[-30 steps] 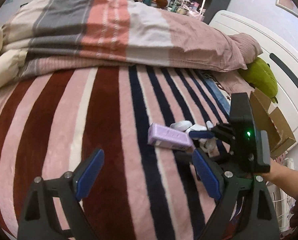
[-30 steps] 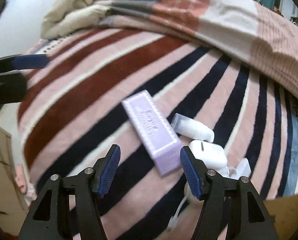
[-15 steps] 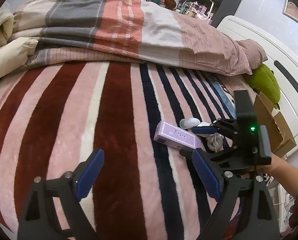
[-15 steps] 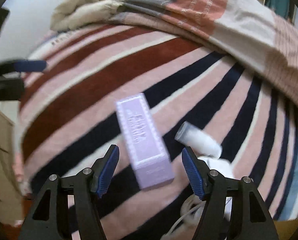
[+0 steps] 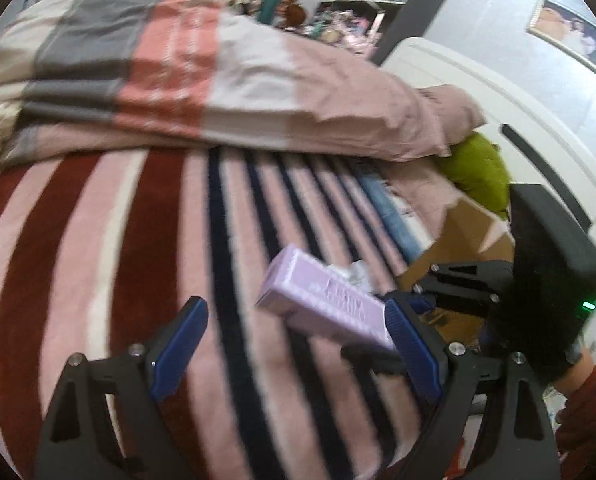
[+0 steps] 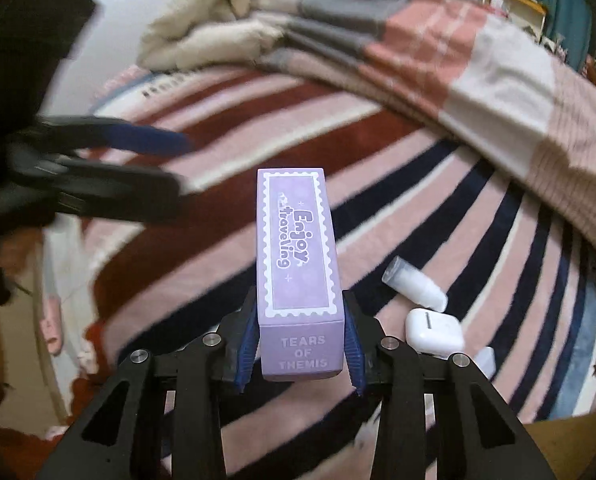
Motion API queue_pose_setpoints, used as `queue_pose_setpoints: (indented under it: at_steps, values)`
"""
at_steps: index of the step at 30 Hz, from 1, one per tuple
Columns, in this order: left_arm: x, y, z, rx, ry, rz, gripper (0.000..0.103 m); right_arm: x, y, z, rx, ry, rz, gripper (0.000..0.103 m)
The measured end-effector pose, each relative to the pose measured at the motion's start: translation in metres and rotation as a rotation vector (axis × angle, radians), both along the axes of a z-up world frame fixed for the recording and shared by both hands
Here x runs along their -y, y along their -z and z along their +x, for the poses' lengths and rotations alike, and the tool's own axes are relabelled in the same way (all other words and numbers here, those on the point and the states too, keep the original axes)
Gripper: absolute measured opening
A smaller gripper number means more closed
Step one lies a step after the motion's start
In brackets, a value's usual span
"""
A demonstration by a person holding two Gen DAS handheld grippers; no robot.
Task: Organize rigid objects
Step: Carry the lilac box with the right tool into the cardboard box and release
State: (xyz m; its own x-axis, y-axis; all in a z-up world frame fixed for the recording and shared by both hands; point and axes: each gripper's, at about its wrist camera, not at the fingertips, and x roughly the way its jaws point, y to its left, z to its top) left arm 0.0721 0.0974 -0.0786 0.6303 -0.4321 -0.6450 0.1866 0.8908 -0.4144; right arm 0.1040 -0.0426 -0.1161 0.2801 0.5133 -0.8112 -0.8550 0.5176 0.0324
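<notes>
My right gripper (image 6: 299, 350) is shut on a long purple box (image 6: 298, 264) and holds it above the striped blanket (image 6: 226, 240), long axis pointing away. The box also shows in the left wrist view (image 5: 321, 300), raised and tilted, with the right gripper (image 5: 401, 320) behind it. My left gripper (image 5: 294, 350) is open and empty over the blanket (image 5: 98, 260), left of the box. A small white bottle (image 6: 413, 286) and a white earbud case (image 6: 433, 334) lie on the blanket to the right of the box.
A brown cardboard box (image 5: 453, 248) sits at the bed's right edge beside a green plush (image 5: 477, 172). A folded patchwork duvet (image 5: 202, 80) lies across the far side. A white headboard (image 5: 497, 96) stands behind. Cream bedding (image 6: 210, 40) is piled far left.
My right gripper closed on the purple box and lifted it off the blanket. The left gripper shifted toward the right, staying open.
</notes>
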Motion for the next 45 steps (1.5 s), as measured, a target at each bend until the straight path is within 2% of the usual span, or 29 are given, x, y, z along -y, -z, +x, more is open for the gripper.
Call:
queue_pose_setpoints:
  at_steps: [4, 5, 7, 10, 15, 19, 25, 27, 29, 30, 32, 35, 36, 41, 45]
  values:
    - [0.032, -0.024, 0.014, 0.041, 0.077, -0.051, 0.086, 0.023, -0.039, -0.017, 0.046, 0.001, 0.039, 0.033]
    - [0.045, -0.031, 0.019, 0.051, 0.108, -0.061, 0.075, 0.032, -0.047, -0.019, 0.056, 0.014, 0.048, 0.033]
    - [0.063, -0.040, 0.026, 0.056, 0.151, -0.071, 0.061, 0.049, -0.060, -0.020, 0.071, 0.045, 0.063, 0.033]
    - [0.098, -0.055, 0.039, 0.073, 0.202, -0.062, 0.058, 0.081, -0.074, -0.015, 0.071, 0.104, 0.080, 0.032]
    - [0.167, -0.070, 0.063, 0.068, 0.316, -0.056, 0.057, 0.141, -0.089, -0.007, 0.070, 0.215, 0.091, 0.032]
    - [0.220, -0.066, 0.084, 0.025, 0.410, -0.054, 0.057, 0.193, -0.092, 0.003, 0.032, 0.318, 0.073, 0.032]
    - [0.278, -0.050, 0.099, -0.053, 0.495, 0.008, 0.057, 0.239, -0.071, 0.013, -0.044, 0.413, 0.007, 0.032]
    - [0.287, -0.046, 0.101, -0.069, 0.492, 0.044, 0.062, 0.244, -0.065, 0.013, -0.047, 0.424, -0.012, 0.033]
    - [0.289, -0.046, 0.100, -0.064, 0.479, 0.076, 0.078, 0.245, -0.058, 0.013, -0.047, 0.437, -0.049, 0.034]
    - [0.287, -0.048, 0.098, -0.054, 0.473, 0.083, 0.080, 0.244, -0.056, 0.015, -0.047, 0.443, -0.066, 0.035]
    - [0.282, -0.053, 0.096, -0.039, 0.463, 0.089, 0.081, 0.239, -0.050, 0.017, -0.054, 0.452, -0.087, 0.048]
    - [0.259, -0.064, 0.089, -0.012, 0.419, 0.104, 0.081, 0.237, -0.053, 0.015, -0.046, 0.459, -0.074, 0.057]
    - [0.249, -0.069, 0.086, -0.002, 0.398, 0.109, 0.081, 0.237, -0.055, 0.014, -0.041, 0.457, -0.063, 0.060]
    - [0.192, -0.088, 0.065, 0.052, 0.280, 0.144, 0.081, 0.215, -0.083, -0.006, 0.047, 0.397, 0.046, 0.089]
    - [0.139, -0.093, 0.043, 0.086, 0.191, 0.175, 0.085, 0.181, -0.103, -0.017, 0.070, 0.327, 0.105, 0.091]
